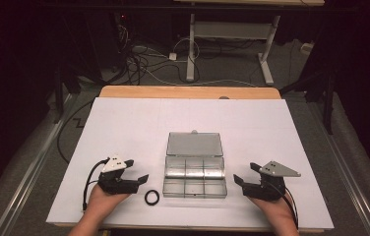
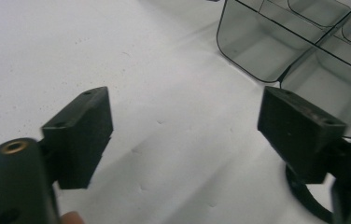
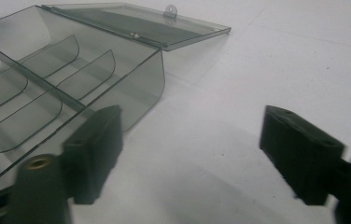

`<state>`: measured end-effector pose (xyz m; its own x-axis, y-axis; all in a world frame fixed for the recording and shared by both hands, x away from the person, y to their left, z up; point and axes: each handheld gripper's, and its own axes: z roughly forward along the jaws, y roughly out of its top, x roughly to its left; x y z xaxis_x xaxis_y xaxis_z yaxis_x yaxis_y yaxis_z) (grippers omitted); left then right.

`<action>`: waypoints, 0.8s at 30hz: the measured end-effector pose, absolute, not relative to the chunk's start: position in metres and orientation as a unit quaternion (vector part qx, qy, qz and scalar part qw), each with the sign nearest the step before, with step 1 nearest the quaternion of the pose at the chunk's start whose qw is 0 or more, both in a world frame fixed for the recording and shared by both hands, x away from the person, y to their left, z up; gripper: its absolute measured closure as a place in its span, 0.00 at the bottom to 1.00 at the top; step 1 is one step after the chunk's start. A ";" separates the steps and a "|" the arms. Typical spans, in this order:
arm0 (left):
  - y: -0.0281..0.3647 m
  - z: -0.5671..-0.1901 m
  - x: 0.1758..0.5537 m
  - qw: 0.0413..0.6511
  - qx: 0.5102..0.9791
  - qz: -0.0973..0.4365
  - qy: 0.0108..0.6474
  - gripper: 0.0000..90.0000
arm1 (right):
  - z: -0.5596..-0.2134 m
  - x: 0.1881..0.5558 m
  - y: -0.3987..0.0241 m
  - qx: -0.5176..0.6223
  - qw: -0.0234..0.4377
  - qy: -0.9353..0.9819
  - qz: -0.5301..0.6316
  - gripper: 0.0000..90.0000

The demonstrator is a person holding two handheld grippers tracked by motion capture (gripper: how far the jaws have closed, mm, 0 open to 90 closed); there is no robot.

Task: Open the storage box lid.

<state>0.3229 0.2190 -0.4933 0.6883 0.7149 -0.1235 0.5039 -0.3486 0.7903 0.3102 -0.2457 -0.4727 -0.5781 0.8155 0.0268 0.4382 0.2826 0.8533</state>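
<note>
Rests left gripper (image 1: 141,169) and right gripper (image 1: 244,174), both wide open and empty, beside open box (image 1: 194,170), leaving black ring (image 1: 152,197) ready for pickup.

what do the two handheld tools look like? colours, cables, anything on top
Left tool and right tool: black bodies, two blocky black jaws with small screw holes, a brass insert behind them. Each has a grey three-cornered plate on top and a black cable trailing back. No sleeves visible on the forearms.

White table cover (image 1: 124,123); wooden table edge (image 1: 188,92) beyond; floor cables (image 1: 143,64); white desk frame (image 1: 232,39) behind.
</note>
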 end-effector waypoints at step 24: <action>0.218 -0.483 0.315 0.379 0.847 0.095 0.361 0.00 | -0.476 0.307 -0.254 0.420 0.226 0.772 0.421 0.00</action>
